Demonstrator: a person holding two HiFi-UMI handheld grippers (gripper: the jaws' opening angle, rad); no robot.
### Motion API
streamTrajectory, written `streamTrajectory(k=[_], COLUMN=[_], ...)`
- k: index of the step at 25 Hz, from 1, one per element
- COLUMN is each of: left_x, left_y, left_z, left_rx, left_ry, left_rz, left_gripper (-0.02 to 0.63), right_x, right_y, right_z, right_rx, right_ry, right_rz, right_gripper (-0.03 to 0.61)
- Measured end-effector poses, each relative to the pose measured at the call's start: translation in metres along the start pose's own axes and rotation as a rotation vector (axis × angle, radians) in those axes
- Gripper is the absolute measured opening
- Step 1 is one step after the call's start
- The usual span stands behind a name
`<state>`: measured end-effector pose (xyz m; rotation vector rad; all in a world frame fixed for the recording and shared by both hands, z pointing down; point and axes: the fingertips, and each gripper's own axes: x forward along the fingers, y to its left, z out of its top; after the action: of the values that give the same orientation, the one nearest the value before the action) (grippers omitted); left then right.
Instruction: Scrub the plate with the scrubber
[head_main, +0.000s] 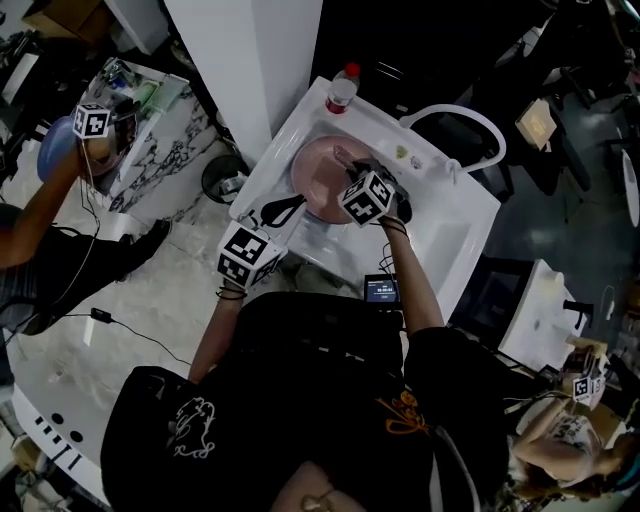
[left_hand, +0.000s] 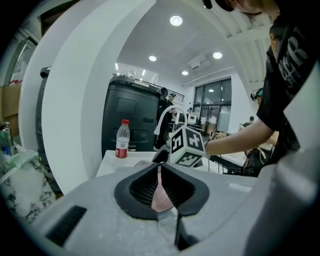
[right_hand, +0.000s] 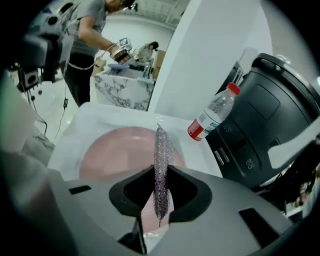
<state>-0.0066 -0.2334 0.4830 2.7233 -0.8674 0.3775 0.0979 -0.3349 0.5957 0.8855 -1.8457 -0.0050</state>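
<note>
Plate (head_main: 318, 172) in left half of sink (head_main: 440, 230), near rim clamped by left claw (left_hand: 161, 186); right claw (right_hand: 160, 192) pinching mesh scrubber (right_hand: 160, 150) edge-on, long axis pointing ahead over plate face, just beyond jaws

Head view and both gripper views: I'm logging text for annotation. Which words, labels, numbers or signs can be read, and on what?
No text reads clearly.
Bottle: red label, print too blurred.
Small screen: lit figures, too small.
Black shirt: gold print, illegible.
Marker cubes: black-and-white square patterns, no words.
</note>
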Motion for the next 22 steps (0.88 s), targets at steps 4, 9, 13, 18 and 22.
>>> streamTrajectory(k=[4,9,13,18,22], left_x=[0.003,0.0,-0.008,-0.015,-0.019], left_y=[0.007,0.015,0.024,0.031,0.034], left_z=[0.0,-0.008,-0.016,-0.021,-0.025], left_rx=[-0.017,-0.044,-0.066,-0.087,-0.084], left_ry=[0.007,0.021,0.028,0.033,0.04], left_rz=[0.041,0.089,0.128,0.159,0.162], left_gripper=[0.018,0.019,0.018,0.018,0.02], right_x=[0.026,0.05,0.06,0.06,0.054], right_y=[-0.001,0.008,0.022,0.036,0.052], right_z=[0.008,0.012,0.015,0.023,0.027], right_rx=[-0.124,-0.099,-0.133,-0.166,-0.204], right_ry=[0.039,0.053,0.061,0.043,0.027], right_rz=[-0.001,0.037,0.069,0.087,0.122], right_gripper=[0.066,0.066,0.066,0.066,0.066])
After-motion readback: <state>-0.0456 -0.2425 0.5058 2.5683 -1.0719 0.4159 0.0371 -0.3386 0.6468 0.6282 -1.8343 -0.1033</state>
